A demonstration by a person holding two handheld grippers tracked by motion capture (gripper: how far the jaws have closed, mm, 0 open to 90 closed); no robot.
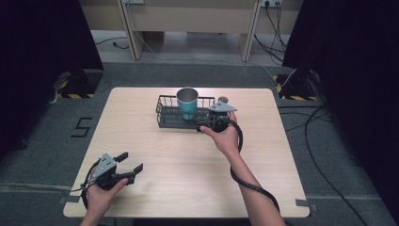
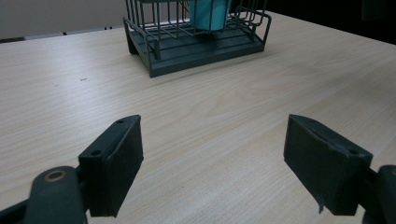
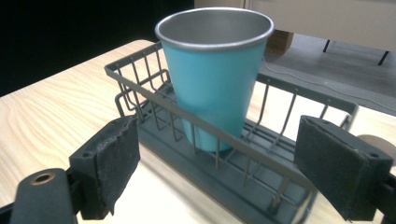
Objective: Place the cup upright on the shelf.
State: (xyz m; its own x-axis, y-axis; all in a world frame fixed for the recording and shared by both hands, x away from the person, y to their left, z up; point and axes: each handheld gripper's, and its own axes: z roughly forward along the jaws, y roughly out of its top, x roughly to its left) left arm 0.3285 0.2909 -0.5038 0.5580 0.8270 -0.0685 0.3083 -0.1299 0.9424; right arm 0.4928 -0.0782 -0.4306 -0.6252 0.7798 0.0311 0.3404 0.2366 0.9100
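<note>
A teal metal cup (image 1: 187,103) (image 3: 215,70) stands upright inside a dark wire rack (image 1: 164,114) (image 3: 261,182) at the back middle of the table; its lower part (image 2: 208,14) also appears behind the rack's bars (image 2: 196,49) in the left gripper view. My right gripper (image 1: 201,127) (image 3: 219,172) is open just in front of the rack's right half, with the cup beyond its jaws and nothing between them. Near the front left corner, my left gripper (image 1: 131,162) (image 2: 212,163) is open over bare wood, jaws aimed toward the rack.
The light wooden table (image 1: 188,165) has a small round brown object (image 1: 223,99) behind the rack's right end. Cables (image 1: 324,141) run over the grey floor to the right, and dark curtains hang at both sides.
</note>
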